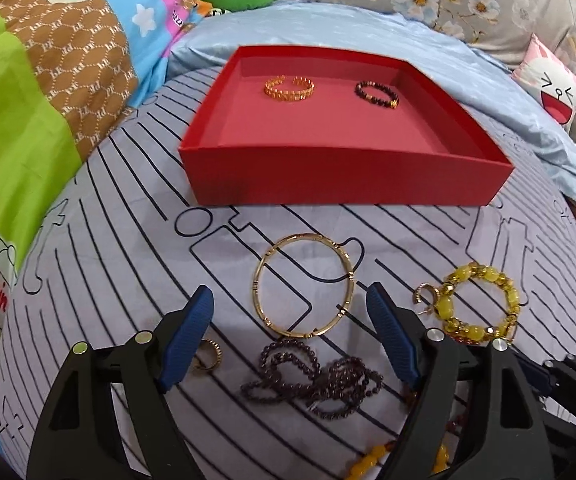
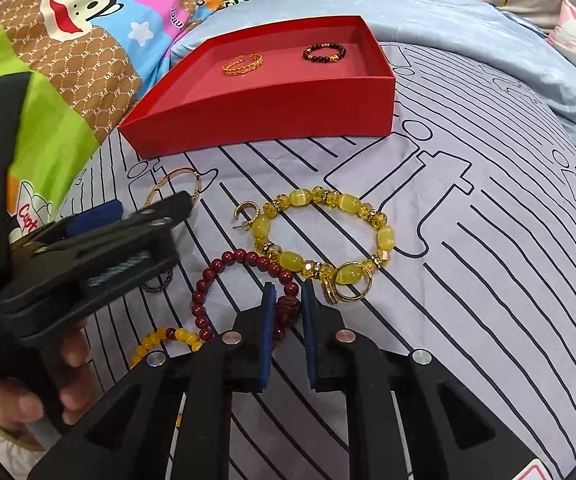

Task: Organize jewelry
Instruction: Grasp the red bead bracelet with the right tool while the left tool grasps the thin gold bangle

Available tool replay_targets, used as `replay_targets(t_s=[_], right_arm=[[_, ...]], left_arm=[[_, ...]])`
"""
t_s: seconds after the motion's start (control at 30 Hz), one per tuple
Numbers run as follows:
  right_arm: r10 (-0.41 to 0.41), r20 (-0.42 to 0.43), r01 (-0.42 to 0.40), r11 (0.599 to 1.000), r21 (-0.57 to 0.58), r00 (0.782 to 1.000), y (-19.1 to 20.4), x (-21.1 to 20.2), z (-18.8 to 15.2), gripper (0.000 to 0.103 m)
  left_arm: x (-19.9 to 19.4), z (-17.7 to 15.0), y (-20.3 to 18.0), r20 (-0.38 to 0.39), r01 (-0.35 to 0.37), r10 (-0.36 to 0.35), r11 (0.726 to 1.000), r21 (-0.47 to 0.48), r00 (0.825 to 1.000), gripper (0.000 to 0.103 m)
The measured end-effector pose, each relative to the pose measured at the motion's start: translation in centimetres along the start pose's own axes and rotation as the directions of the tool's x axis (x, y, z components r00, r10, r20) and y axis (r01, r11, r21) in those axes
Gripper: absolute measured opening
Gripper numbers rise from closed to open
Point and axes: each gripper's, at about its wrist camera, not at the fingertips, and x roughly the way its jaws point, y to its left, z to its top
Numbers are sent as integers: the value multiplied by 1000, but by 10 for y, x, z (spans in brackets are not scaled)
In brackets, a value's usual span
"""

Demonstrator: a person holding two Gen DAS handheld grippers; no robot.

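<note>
An open red box [image 1: 339,176] holds a gold cuff bracelet [image 1: 289,87] and a dark beaded bracelet [image 1: 376,95]. On the striped sheet in front of it lies a gold bangle [image 1: 303,286]. My left gripper [image 1: 288,292] hangs open over the bangle with nothing between its fingers. A dark purple bead strand [image 1: 311,380] lies just below it. In the right wrist view my right gripper [image 2: 288,292] is shut on the big bead of a dark red bead bracelet [image 2: 208,280], which rests on the sheet. A yellow bead bracelet [image 2: 327,236] lies just beyond.
Gold rings [image 2: 351,284] rest on the yellow bracelet's near side, and a small gold earring [image 2: 244,212] lies at its left. Another gold ring [image 1: 208,354] sits by my left finger. An orange-yellow bead bracelet [image 2: 168,338] lies at lower left. Quilts and pillows [image 1: 48,80] ring the sheet.
</note>
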Motion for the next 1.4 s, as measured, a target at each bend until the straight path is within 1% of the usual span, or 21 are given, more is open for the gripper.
replay_targets(t_s=[0.1,0.2,0.33,0.4,0.43,0.53,0.67,0.93,1.17,1.4], right_arm=[[2,0,-2,1000,-1,1000,0,0,0,12],[0,1,0,1000,-4,1000,2,0,1,12],[-1,2,1,1000,-5,1000,2,0,1,12],[0,2,0,1000,-3,1000,2,1,0,12],[0,2,0,1000,-3,1000,2,1,0,12],[4,2,-4,1000,1,1000,2,0,0,12],[10,14,-10,1000,5,1000,2,-6,1,12],[29,68,-28,1000,-5,997,5,-33,11,12],[37,110,-35,999,-24,993,11,-53,22,12],[44,164,-37,998,-44,986,13,-72,44,12]], left_arm=[[4,-1,0,-4,-4,4,1000,-2,1000,75],[5,-1,-1,1,-15,15,1000,7,1000,71],[5,0,-2,7,-10,10,1000,9,1000,62],[4,0,-3,11,-5,5,1000,10,1000,54],[3,0,-3,13,-1,0,1000,13,1000,52],[2,0,-4,10,14,-14,1000,12,1000,52],[-4,0,1,0,37,-37,999,-15,999,52],[-34,1,9,20,57,-56,998,-32,998,52],[-59,3,9,35,61,-61,998,-14,998,52],[-76,17,10,56,74,-74,997,-1,996,52]])
